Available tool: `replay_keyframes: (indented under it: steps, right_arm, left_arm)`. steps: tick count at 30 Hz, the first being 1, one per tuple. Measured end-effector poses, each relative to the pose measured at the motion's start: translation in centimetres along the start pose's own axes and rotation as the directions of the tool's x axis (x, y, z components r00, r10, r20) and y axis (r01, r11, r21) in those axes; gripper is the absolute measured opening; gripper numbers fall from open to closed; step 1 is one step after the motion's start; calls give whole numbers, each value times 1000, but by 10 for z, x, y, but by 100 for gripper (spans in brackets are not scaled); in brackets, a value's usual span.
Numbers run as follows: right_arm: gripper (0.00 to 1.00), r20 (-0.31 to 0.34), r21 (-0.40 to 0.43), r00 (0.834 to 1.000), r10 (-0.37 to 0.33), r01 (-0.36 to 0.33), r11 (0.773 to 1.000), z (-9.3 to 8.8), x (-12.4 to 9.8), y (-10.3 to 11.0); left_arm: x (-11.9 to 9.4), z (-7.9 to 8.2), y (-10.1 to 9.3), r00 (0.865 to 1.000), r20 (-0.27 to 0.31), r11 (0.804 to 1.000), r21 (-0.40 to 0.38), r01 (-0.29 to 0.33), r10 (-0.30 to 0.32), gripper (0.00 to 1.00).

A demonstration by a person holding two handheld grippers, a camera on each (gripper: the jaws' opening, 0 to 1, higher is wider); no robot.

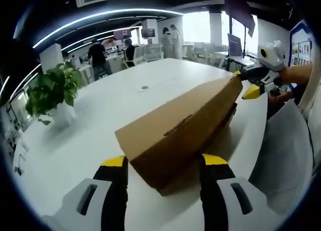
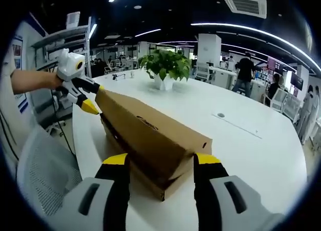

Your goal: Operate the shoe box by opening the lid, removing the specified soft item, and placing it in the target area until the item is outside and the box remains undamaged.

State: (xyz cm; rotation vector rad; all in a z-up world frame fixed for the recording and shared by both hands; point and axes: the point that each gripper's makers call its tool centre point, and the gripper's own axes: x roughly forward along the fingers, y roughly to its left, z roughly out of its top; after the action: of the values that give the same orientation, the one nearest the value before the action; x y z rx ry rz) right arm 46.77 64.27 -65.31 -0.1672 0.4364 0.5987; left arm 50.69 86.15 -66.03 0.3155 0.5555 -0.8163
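A brown cardboard shoe box (image 1: 175, 135) lies lengthwise on the white table (image 1: 100, 110). Its lid (image 2: 150, 130) is raised a little, with a dark gap above the base (image 2: 118, 138) on one long side. My left gripper (image 1: 164, 161) grips the near end of the lid, a yellow-tipped jaw pressed to each side. In the right gripper view my left gripper (image 2: 89, 98) sits at the box's far end. My right gripper (image 2: 161, 159) clamps the opposite end of the lid, and it appears in the left gripper view as the right gripper (image 1: 246, 83) at the far corner. The box's contents are hidden.
A potted plant (image 2: 167, 65) stands on the table beyond the box. A grey mesh chair (image 1: 286, 155) sits against the table edge beside the box. Shelves (image 2: 55, 45) and desks with several people (image 1: 98, 58) lie farther back.
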Motion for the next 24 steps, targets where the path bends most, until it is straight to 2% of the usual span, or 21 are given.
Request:
replay_keyframes:
  steps: [10,17,24]
  right_arm:
    - [47,37,-20,999,-12,13,1000,23,1,-13]
    - [46,49,-58,999,-13,16,998,37,5,-23]
    - [48,66,-83,998,-20,25,996,49,11,-34]
  left_arm:
    - [0,27,14,997,57,999,-8,-42,42,55]
    - [2,42,30,993,83,997,12,-83,81,46]
    - [5,55,49,984,126,992,-16,-122,123,34]
